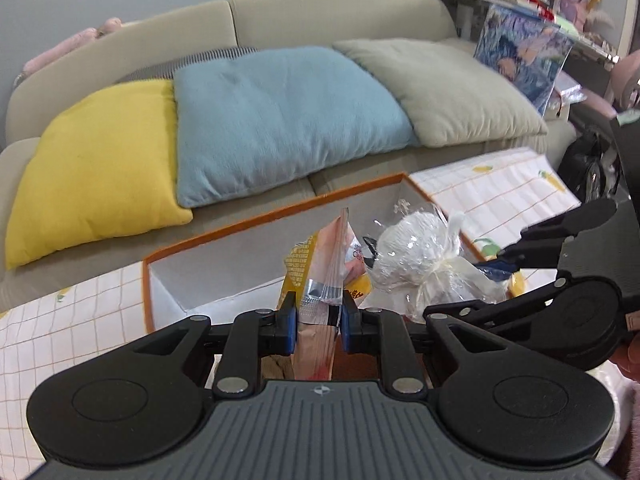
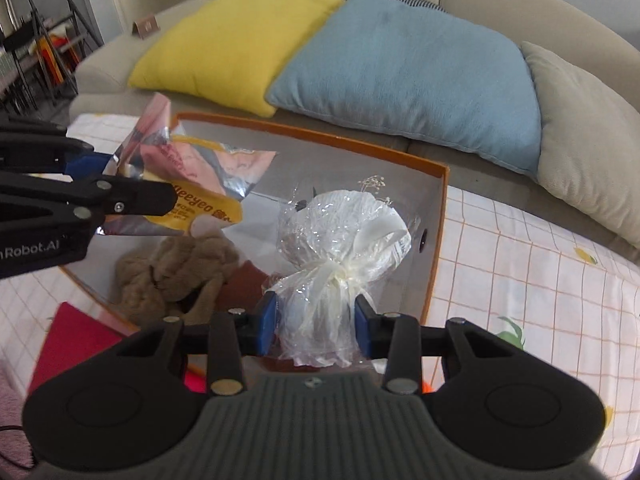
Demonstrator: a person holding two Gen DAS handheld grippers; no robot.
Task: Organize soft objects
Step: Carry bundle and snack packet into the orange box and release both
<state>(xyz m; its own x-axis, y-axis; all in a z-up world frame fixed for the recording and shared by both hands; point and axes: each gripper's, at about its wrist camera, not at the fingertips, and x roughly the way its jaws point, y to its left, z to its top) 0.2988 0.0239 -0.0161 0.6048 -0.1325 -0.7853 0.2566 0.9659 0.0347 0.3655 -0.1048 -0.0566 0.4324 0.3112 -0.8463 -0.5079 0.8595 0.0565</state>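
Both jaws clamped: the left hand-held gripper (image 1: 319, 322) pinches a crinkly snack pouch (image 1: 320, 276), the right hand-held gripper (image 2: 316, 326) a cellophane-wrapped bundle (image 2: 340, 240) below its ribbon knot, over the orange-rimmed box (image 2: 434, 248). Light, slippery, easily crushed.

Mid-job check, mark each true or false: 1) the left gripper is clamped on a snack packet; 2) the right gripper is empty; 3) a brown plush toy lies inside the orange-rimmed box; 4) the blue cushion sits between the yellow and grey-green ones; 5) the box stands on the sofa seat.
1) True: the left gripper has its jaws shut on the snack packet.
2) False: the right gripper grips a white bundle wrapped in clear film.
3) True: the brown plush toy lies in the orange-rimmed box.
4) True: blue cushion, yellow cushion, grey-green cushion.
5) False: it stands on the checked cloth before the sofa.
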